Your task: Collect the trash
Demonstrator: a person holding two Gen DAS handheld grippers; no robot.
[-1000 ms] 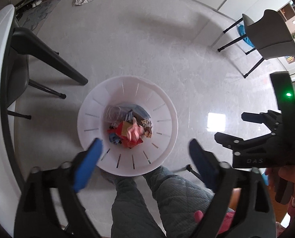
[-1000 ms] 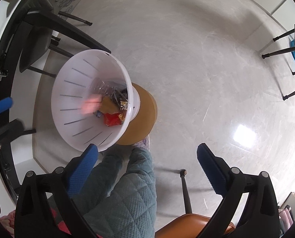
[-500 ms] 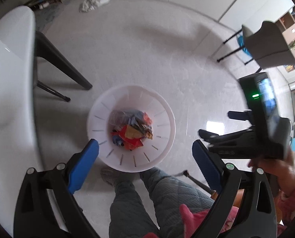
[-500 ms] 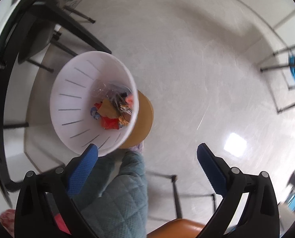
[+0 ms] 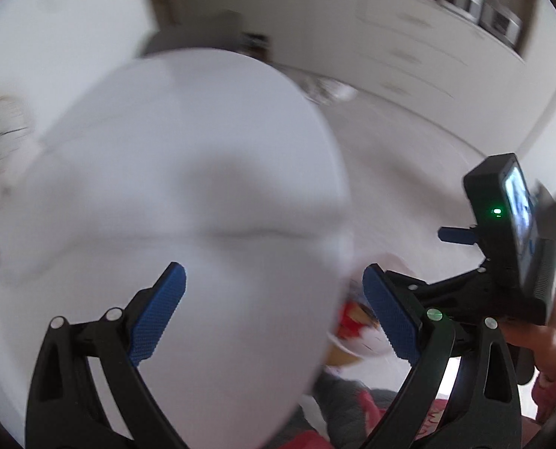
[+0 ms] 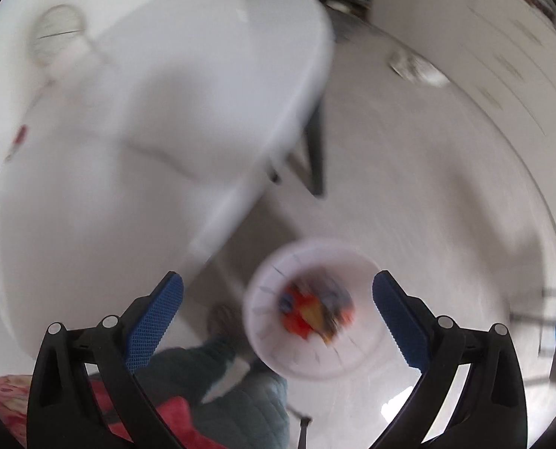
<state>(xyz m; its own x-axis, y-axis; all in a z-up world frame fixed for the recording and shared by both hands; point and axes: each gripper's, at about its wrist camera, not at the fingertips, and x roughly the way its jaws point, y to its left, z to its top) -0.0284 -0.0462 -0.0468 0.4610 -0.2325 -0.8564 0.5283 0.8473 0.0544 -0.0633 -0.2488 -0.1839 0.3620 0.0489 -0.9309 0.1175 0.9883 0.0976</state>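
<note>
Both views are motion-blurred. The white slotted trash basket stands on the floor below my right gripper, holding red, yellow and blue wrappers. My right gripper is open and empty above it. My left gripper is open and empty over the white table; the basket's edge with red trash shows just past the table edge. The right gripper's body shows at the right of the left wrist view.
The white oval table fills the left, with a small red item and a round white object near its far side. Dark table legs, grey floor, white cabinets behind. The person's legs are below.
Both grippers have swung up and left, away from looking straight down into the basket. The table now fills the left wrist view. Both stay open and empty.
</note>
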